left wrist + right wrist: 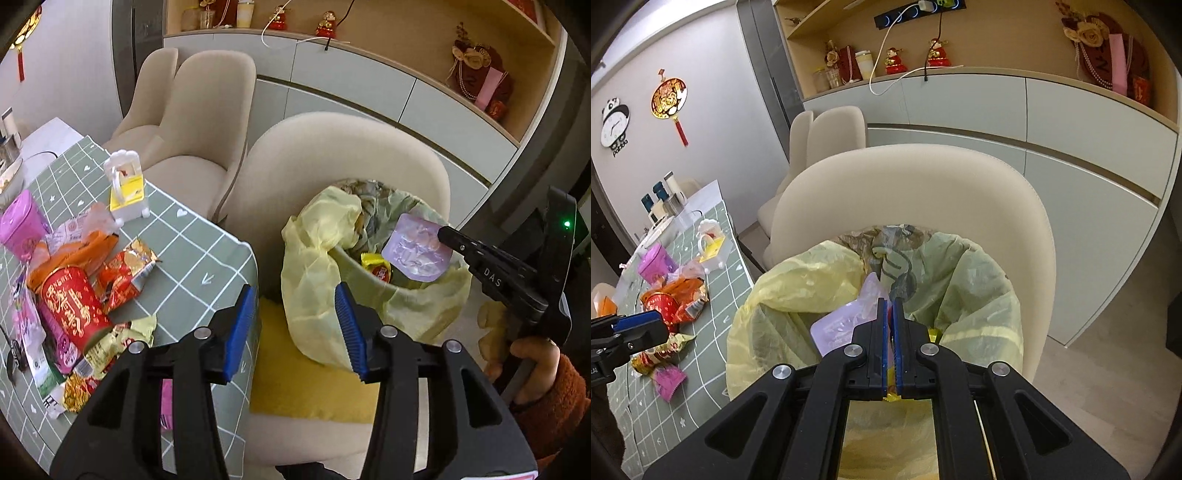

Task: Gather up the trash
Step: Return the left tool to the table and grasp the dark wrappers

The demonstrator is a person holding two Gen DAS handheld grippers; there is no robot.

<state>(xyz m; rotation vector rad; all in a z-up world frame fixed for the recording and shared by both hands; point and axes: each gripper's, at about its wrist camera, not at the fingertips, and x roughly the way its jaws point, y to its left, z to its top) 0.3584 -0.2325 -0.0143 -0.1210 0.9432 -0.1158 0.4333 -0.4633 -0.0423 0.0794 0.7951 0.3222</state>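
A trash bin lined with a pale yellow bag (314, 266) stands on a cream chair; it also shows in the right wrist view (979, 280). My right gripper (890, 306) is shut on a pale purple wrapper (838, 325) and holds it over the bin's mouth; the left wrist view shows that wrapper (413, 251) at the gripper's tip. My left gripper (295, 325) is open and empty, between the table edge and the bin. A pile of trash lies on the green table: a red cup (74, 306), red and gold wrappers (125, 273), an orange bag (70, 251).
A purple cup (22, 225) and a white and yellow toy box (125, 184) stand on the green checked tablecloth (192, 251). A yellow cushion (306, 380) lies on the chair seat. Two more cream chairs (199, 122) stand behind, with cabinets beyond.
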